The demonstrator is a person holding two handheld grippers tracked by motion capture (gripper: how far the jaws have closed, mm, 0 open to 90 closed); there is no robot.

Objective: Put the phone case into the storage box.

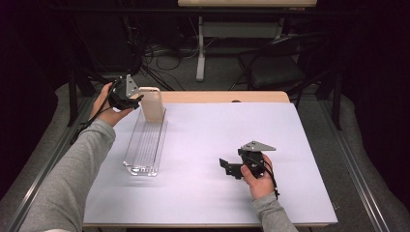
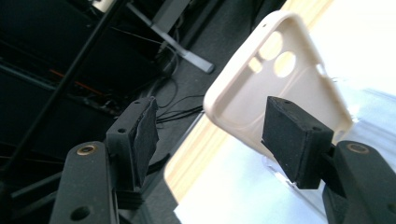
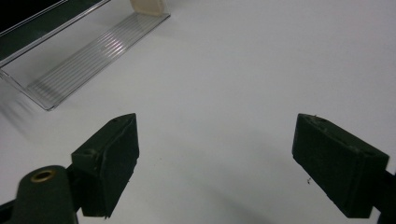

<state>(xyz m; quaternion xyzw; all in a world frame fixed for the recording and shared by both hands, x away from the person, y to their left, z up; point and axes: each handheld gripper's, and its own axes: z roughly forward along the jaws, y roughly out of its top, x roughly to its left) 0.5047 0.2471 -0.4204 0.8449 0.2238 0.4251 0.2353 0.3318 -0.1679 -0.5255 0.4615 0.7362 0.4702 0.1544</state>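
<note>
A beige phone case (image 1: 152,103) stands upright at the far end of a clear ribbed tray (image 1: 144,145) on the left of the table. My left gripper (image 1: 137,99) is right beside the case's left edge. In the left gripper view the case (image 2: 289,60) shows its hollow inside and camera holes. The left gripper (image 2: 215,116) is open there, with its right pad (image 2: 292,137) in front of the case's lower part. My right gripper (image 1: 226,166) rests low over the bare table at centre right. It is open (image 3: 219,135) with nothing between the pads.
The white table top (image 1: 208,145) has a wooden strip along its far edge. The tray (image 3: 79,60) and the case's foot (image 3: 147,5) lie far ahead of the right gripper. Beyond the table stand a chair (image 1: 275,67), a desk leg and floor cables.
</note>
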